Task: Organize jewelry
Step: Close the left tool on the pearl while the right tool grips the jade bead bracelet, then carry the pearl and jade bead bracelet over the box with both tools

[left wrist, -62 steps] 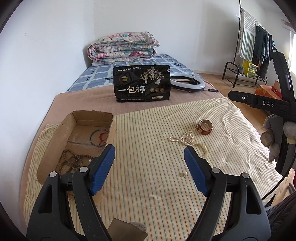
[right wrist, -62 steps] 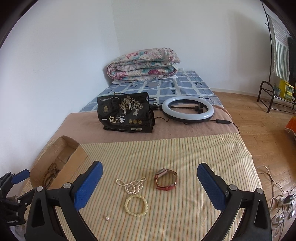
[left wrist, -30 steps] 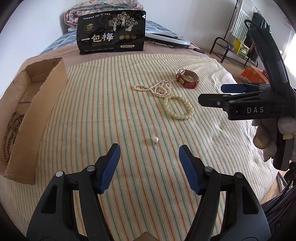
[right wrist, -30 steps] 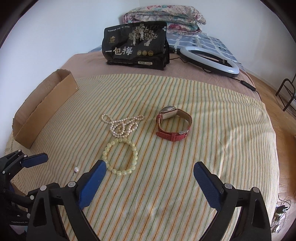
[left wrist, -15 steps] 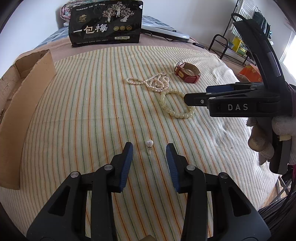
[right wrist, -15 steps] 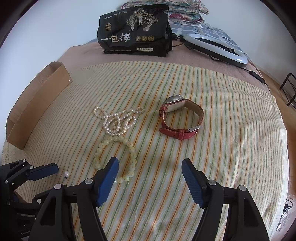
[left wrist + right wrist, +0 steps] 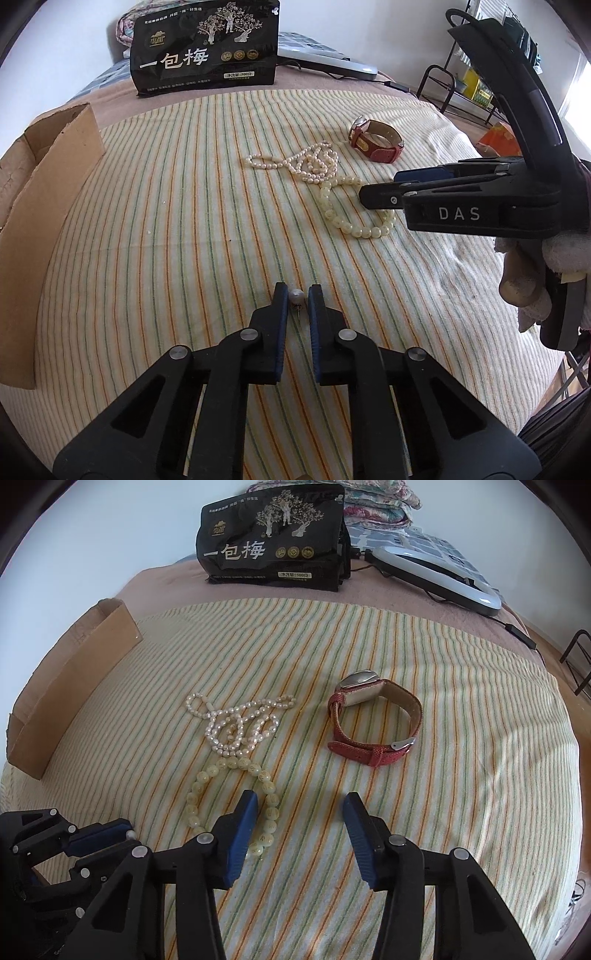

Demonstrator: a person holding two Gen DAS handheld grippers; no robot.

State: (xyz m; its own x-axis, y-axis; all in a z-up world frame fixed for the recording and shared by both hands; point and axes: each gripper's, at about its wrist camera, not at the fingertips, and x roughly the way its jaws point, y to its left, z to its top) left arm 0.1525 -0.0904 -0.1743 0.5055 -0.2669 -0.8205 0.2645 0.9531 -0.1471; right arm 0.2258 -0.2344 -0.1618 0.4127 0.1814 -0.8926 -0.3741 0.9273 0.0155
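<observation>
Two tongs, left tongs [image 7: 296,294] clamped on pearl earring [image 7: 296,296], right tongs [image 7: 300,805] closing beside bead bracelet [image 7: 229,794], gripping nothing

Your left tool [image 7: 297,295] points steeply down, its blue pads pinched nearly together. Your right tool [image 7: 300,805] tilts down too, jaws closing, nothing yet pressed between them.

bright daylight fr. right | soft shadows | sharp | fisheye edges, dark corners
</observation>
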